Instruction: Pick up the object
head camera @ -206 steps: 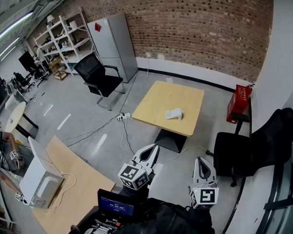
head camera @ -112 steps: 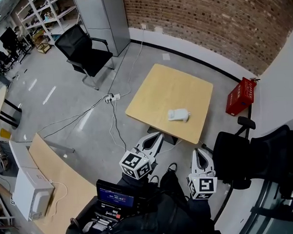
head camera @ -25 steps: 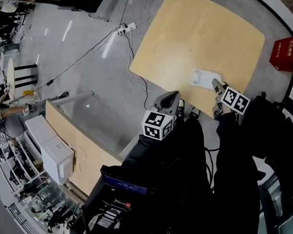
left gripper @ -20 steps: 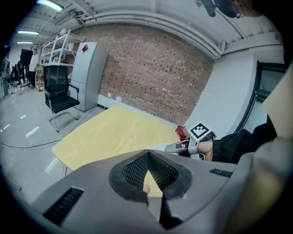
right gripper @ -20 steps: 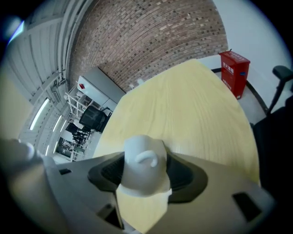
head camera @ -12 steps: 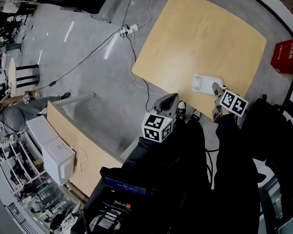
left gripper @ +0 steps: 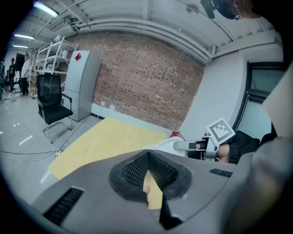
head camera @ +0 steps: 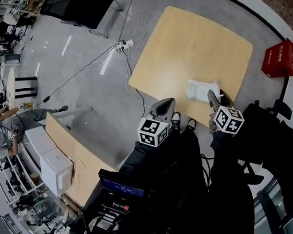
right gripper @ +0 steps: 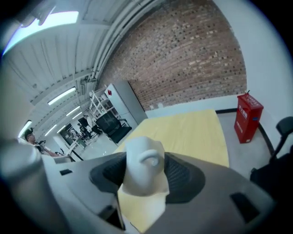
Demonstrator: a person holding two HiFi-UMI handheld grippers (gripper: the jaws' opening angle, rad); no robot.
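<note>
One claw loaded: the right gripper [head camera: 211, 100] has just been closing its jaws. They stand wide but are clamped on the white object [right gripper: 143, 164], pads on both flanks, its top poking up past them. Wide stance because the thing is bulky. The object is over the near edge of the table [head camera: 192, 45] and looks lifted clear of the top. The left gripper [left gripper: 147, 160] has its tips together and is empty, off the table's near side. It's spare, kept out of the way.
</note>
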